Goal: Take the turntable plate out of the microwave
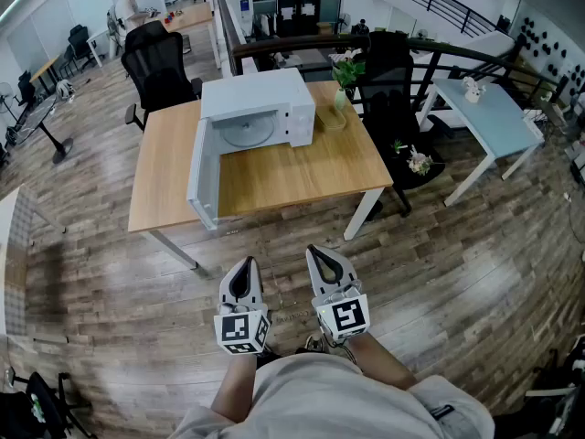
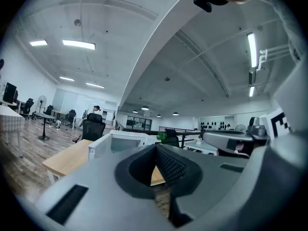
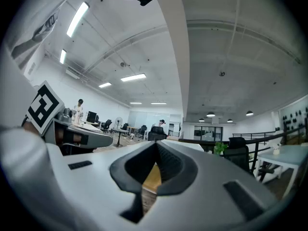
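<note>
A white microwave (image 1: 260, 94) stands on a wooden table (image 1: 292, 172), its door (image 1: 202, 176) swung wide open to the left. Inside, the round glass turntable plate (image 1: 248, 133) lies flat on the oven floor. My left gripper (image 1: 242, 269) and right gripper (image 1: 323, 256) are held side by side over the floor, well short of the table's near edge. Both are shut with nothing between the jaws. In the left gripper view the microwave (image 2: 120, 142) shows ahead beyond the closed jaws.
A small vase with a green plant (image 1: 344, 73) stands right of the microwave. Black office chairs (image 1: 161, 67) sit behind the table. A light blue table (image 1: 489, 117) is at the right, and a black railing (image 1: 384, 48) runs behind. A person (image 1: 128, 5) stands far back.
</note>
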Action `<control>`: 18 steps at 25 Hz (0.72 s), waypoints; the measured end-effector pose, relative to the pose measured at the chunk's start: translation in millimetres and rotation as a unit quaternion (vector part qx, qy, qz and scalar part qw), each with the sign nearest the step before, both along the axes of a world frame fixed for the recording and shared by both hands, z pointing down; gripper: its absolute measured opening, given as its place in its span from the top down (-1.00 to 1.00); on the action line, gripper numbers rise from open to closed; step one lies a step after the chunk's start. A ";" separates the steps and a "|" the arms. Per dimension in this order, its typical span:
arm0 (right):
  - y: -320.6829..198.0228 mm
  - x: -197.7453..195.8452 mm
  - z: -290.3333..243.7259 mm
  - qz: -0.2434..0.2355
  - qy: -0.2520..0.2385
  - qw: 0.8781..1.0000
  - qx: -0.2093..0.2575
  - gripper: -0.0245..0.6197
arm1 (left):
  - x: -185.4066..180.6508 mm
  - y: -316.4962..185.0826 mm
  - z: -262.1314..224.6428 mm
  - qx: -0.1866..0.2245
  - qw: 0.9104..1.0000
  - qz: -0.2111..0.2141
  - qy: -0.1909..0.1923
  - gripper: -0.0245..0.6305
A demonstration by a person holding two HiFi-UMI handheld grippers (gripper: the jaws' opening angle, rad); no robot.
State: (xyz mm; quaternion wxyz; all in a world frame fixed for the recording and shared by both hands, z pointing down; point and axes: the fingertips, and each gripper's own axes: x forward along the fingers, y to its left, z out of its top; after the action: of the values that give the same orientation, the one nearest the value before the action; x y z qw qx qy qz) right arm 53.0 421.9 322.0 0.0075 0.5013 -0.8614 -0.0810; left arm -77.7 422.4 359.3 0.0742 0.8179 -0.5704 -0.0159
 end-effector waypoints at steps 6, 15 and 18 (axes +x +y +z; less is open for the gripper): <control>3.2 12.0 16.3 -0.019 -0.002 1.000 -0.015 0.91 | 17.5 4.4 11.3 -0.005 1.000 -0.010 0.000 0.89; 1.4 23.7 30.0 -0.056 -0.037 0.997 -0.031 0.91 | 29.4 14.7 29.1 -0.035 0.998 -0.039 -0.018 0.89; -8.8 19.9 35.3 -0.064 -0.036 0.997 -0.038 0.91 | 30.5 4.2 31.7 -0.040 0.998 -0.037 -0.023 0.89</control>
State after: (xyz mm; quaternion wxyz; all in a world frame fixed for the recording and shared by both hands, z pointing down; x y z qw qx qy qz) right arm 72.9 413.2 357.3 -0.0098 0.4473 -0.8938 -0.0299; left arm -47.2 426.6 391.1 0.0928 0.7925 -0.6023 0.0230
